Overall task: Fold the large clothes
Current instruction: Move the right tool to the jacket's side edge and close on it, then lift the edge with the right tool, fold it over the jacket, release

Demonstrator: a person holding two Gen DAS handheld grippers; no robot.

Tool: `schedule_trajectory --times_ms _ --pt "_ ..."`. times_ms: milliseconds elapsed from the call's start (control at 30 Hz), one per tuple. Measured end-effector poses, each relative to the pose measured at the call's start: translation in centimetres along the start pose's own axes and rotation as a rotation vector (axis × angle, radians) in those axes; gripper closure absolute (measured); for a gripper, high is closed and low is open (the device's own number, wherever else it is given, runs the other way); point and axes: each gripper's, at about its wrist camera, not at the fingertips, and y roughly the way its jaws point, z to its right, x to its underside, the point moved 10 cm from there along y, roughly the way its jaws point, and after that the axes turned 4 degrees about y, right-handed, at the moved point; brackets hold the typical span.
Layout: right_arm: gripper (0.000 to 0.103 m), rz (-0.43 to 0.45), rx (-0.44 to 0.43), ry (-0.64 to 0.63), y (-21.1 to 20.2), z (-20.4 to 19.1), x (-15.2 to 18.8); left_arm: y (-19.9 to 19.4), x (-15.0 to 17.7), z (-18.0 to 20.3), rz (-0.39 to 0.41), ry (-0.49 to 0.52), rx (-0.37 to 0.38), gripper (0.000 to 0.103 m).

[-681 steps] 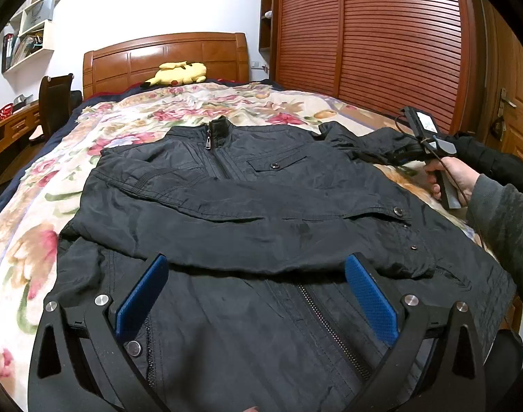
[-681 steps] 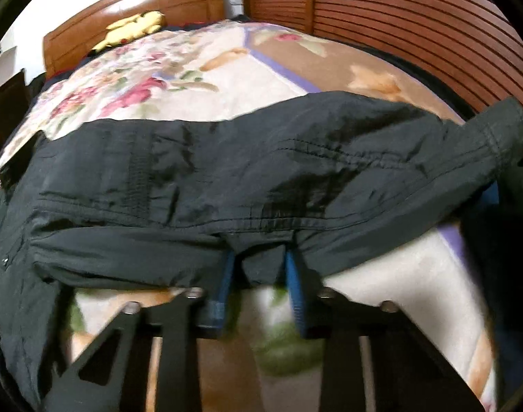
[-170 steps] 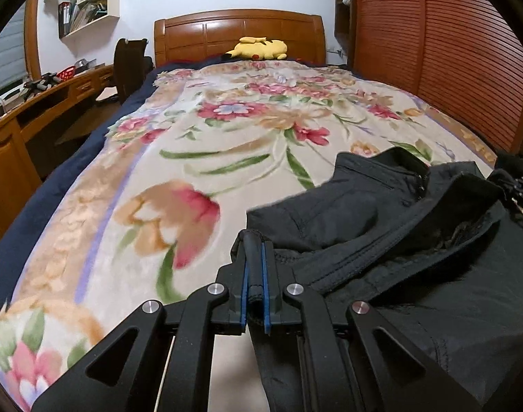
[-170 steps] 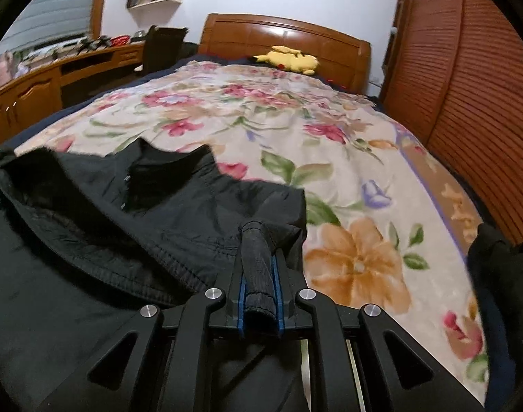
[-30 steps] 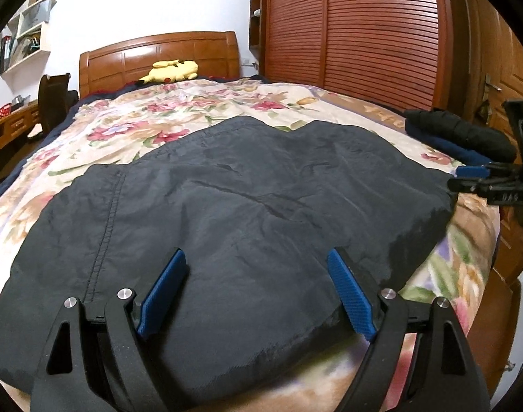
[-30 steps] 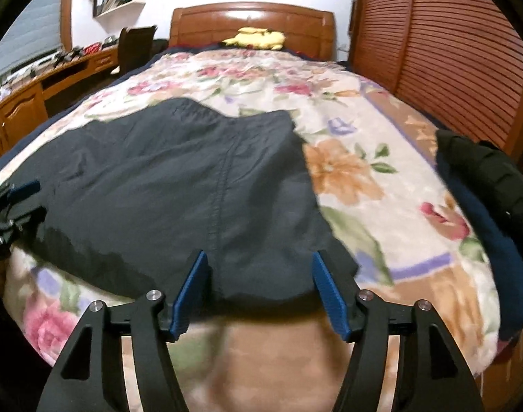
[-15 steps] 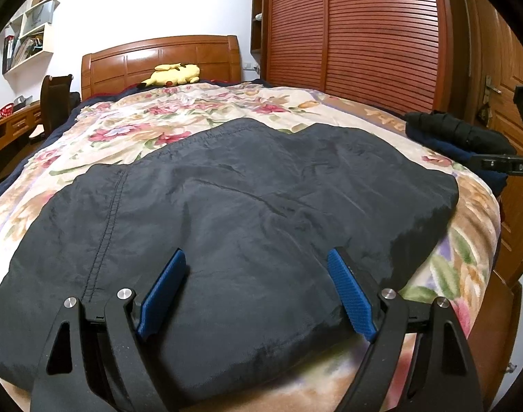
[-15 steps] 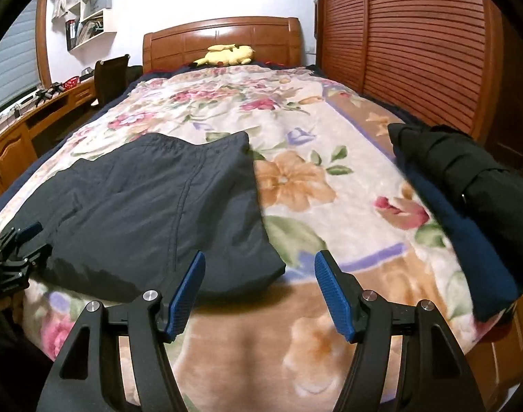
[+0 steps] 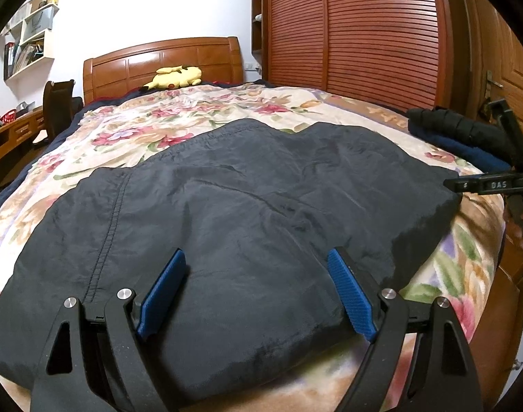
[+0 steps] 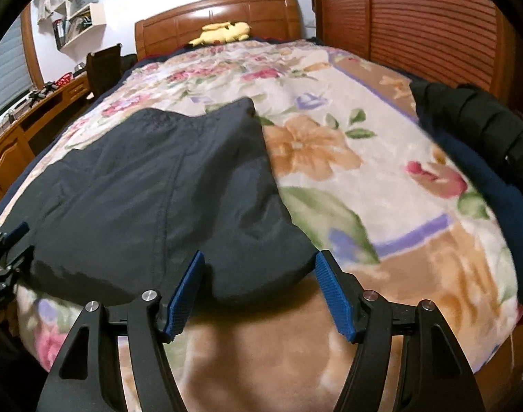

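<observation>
Both tools sit released right now. My left gripper (image 9: 256,292) has its blue pads (image 9: 161,290) spread wide with nothing between them, hanging just above the near edge of the folded black jacket (image 9: 234,199). My right gripper (image 10: 258,292) is spread the same way, empty, poised over the jacket's near right corner (image 10: 179,185) where it meets the floral blanket (image 10: 347,171).

From my left camera I see the jacket lying flat as a broad folded slab across the foot end of the bed, a stitched seam running down its left part and a few shallow creases over the middle. Its right edge ends short of the bed's side, and there I can see my other tool from outside (image 9: 501,182), well apart from the cloth.

From my right camera the jacket fills the left half of the view, and my left tool (image 10: 7,257) shows at the far left edge beside the jacket's near left corner.

A stack of dark folded clothes (image 10: 484,137) rests on the blanket near the bed's right side, apart from the jacket. A yellow plush toy (image 9: 173,77) lies by the wooden headboard (image 9: 161,60), and a slatted wardrobe (image 9: 364,34) stands along the right.
</observation>
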Motion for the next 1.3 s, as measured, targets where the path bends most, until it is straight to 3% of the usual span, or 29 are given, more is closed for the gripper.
schedule_trajectory --times_ms 233,467,633,767,1000,1067,1300 --pt "0.023 -0.009 -0.043 0.11 1.5 0.9 0.7 0.2 0.0 0.2 -0.006 0.007 -0.01 0.017" --pt "0.023 0.005 -0.03 0.096 1.4 0.5 1.0 0.2 0.0 0.2 -0.006 0.006 -0.009 0.017" --pt "0.031 -0.009 -0.062 0.106 1.5 0.3 1.0 0.2 0.0 0.2 -0.006 0.007 -0.01 0.017" --pt "0.041 -0.02 -0.092 0.128 1.5 -0.1 0.9 0.2 0.0 0.2 -0.006 0.007 -0.01 0.017" --pt "0.083 -0.043 -0.172 0.146 1.4 -1.1 0.6 0.2 0.0 0.2 -0.007 0.007 -0.01 0.017" --pt "0.089 -0.031 -0.166 0.125 1.0 -1.2 0.2 0.2 0.0 0.2 -0.007 0.008 -0.011 0.017" --pt "0.095 0.081 -0.157 0.025 -2.1 -3.3 -2.9 0.1 0.1 0.2 -0.009 0.007 -0.01 0.017"
